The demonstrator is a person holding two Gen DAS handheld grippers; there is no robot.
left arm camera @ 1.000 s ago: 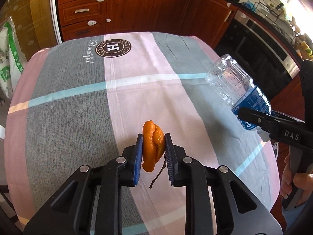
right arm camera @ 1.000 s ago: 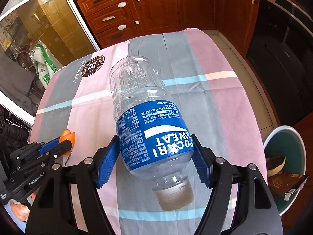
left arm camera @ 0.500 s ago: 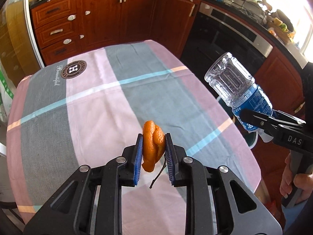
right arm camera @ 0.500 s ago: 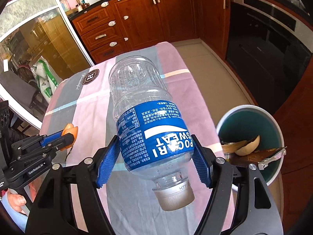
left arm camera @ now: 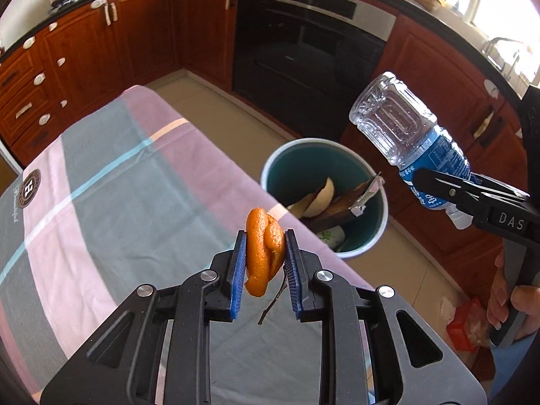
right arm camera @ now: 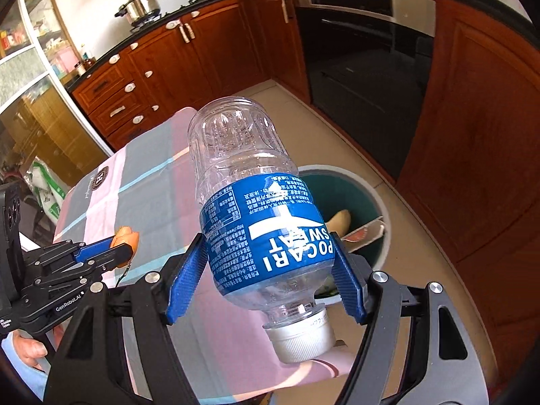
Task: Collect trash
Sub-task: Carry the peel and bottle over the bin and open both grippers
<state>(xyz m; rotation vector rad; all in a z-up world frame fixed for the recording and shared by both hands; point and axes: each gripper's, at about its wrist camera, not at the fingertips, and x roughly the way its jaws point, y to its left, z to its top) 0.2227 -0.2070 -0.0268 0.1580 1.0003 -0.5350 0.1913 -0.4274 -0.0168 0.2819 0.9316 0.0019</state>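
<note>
My left gripper (left arm camera: pixel 265 244) is shut on an orange peel (left arm camera: pixel 263 249) with a thin stem hanging below, held above the table's right edge. My right gripper (right arm camera: pixel 266 263) is shut on an empty plastic bottle (right arm camera: pixel 256 216) with a blue Pocari Sweat label, cap toward the camera. The bottle also shows in the left wrist view (left arm camera: pixel 408 135), up in the air to the right of the bin. A teal bin (left arm camera: pixel 287 165) stands on the floor beside the table and holds peels and wrappers; it also shows behind the bottle in the right wrist view (right arm camera: pixel 368 202).
The table has a pink and grey checked cloth (left arm camera: pixel 118 202). Wooden cabinets (left arm camera: pixel 101 47) and a black oven (left arm camera: pixel 303 50) line the kitchen behind. Some packaging (left arm camera: pixel 465 324) lies on the floor at the right, near the hand.
Both grippers have swung right, away from the table's middle toward its right edge. The bin has come into the left wrist view and closer in the right wrist view. Both grips are unchanged.
</note>
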